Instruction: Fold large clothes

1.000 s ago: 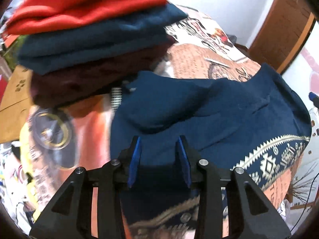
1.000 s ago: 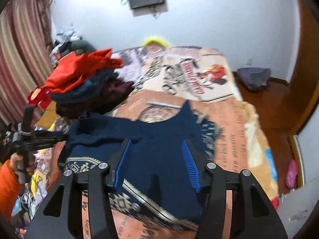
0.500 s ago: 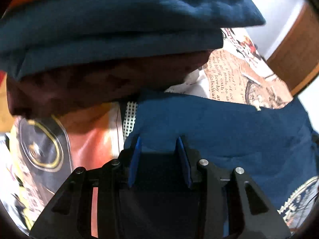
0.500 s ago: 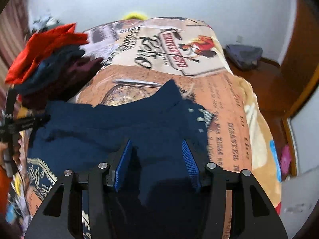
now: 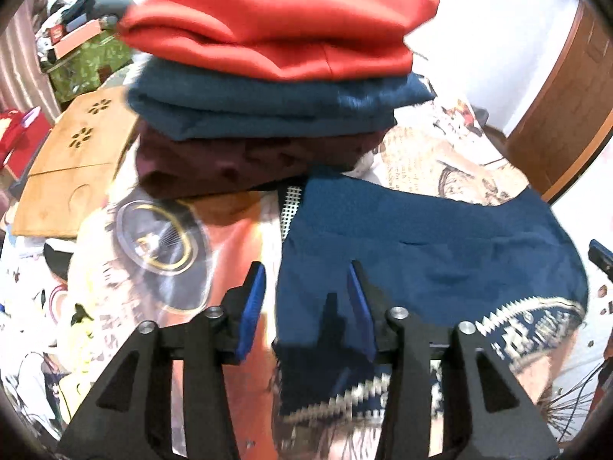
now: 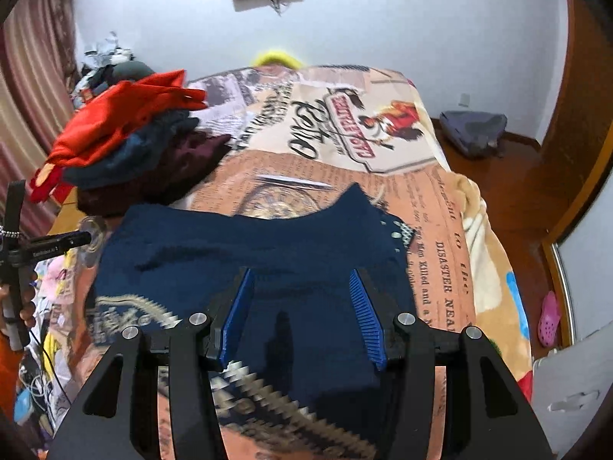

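the surface is a bed covered by a printed blanket point(image 6: 452, 268) with newspaper-like text and pictures, in a room with white walls and a wooden door at the right.

nearest to both cameras is the navy garment point(image 6: 268, 253), lying spread on the blanket with its patterned white border toward the person. the left gripper point(image 5: 304, 299) hangs over the left edge of this garment with its jaws wide apart and nothing between them. the right gripper point(image 6: 302, 306) is over the middle of the cloth, jaws also wide apart and empty.

further away, at the left side of the bed, stands a stack of folded clothes point(image 5: 268, 88): a maroon piece at the bottom, a teal one on it, a red one on top. i judge these three as finished. the navy garment looks only partly folded, with a top layer laid over the border part, so more folds and the move to the stack are probably left.

the near end of the garment is hidden under the gripper bodies, and its border is blurred. how many layers it has i cannot tell.
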